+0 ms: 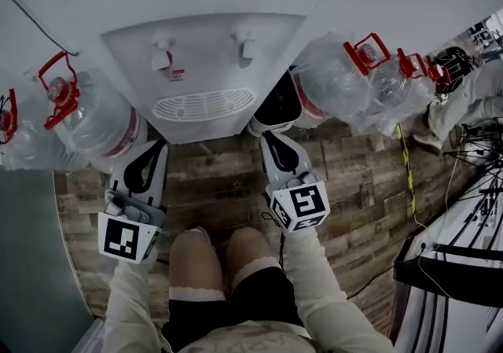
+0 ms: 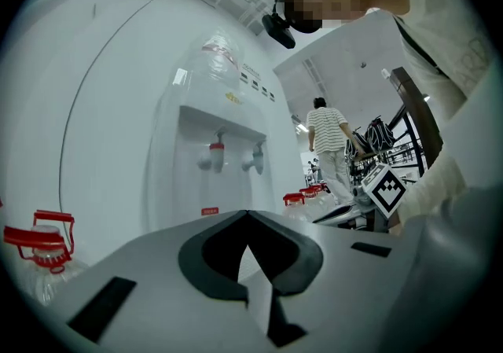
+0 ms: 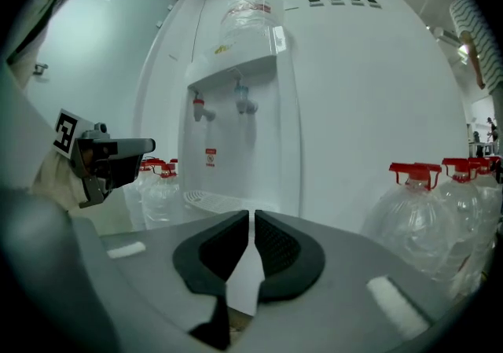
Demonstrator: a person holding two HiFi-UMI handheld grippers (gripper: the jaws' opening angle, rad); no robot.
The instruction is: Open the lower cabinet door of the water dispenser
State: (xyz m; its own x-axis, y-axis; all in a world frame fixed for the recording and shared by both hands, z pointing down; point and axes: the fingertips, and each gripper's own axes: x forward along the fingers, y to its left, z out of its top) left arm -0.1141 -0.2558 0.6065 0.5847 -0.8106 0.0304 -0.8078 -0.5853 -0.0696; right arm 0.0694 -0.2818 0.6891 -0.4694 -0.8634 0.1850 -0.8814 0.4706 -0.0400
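Observation:
The white water dispenser (image 1: 204,68) stands right in front of me, with two taps and a drip grille (image 1: 203,103). Its lower cabinet door is hidden under the overhang in the head view and behind the jaws in both gripper views. My left gripper (image 1: 151,145) points at the dispenser's left side, low down; in the left gripper view its jaws (image 2: 247,214) meet at the tips, holding nothing. My right gripper (image 1: 269,137) points at the right side. Its jaws (image 3: 251,214) stand a narrow slit apart with nothing between them. The dispenser's front (image 3: 236,123) fills the view ahead.
Clear water jugs with red handles crowd both sides of the dispenser (image 1: 90,119) (image 1: 338,80) (image 3: 424,202). My knees (image 1: 220,253) are over the wooden floor (image 1: 220,186). Cables and a dark rack (image 1: 464,210) lie at the right. A person in a striped shirt (image 2: 330,147) stands farther off.

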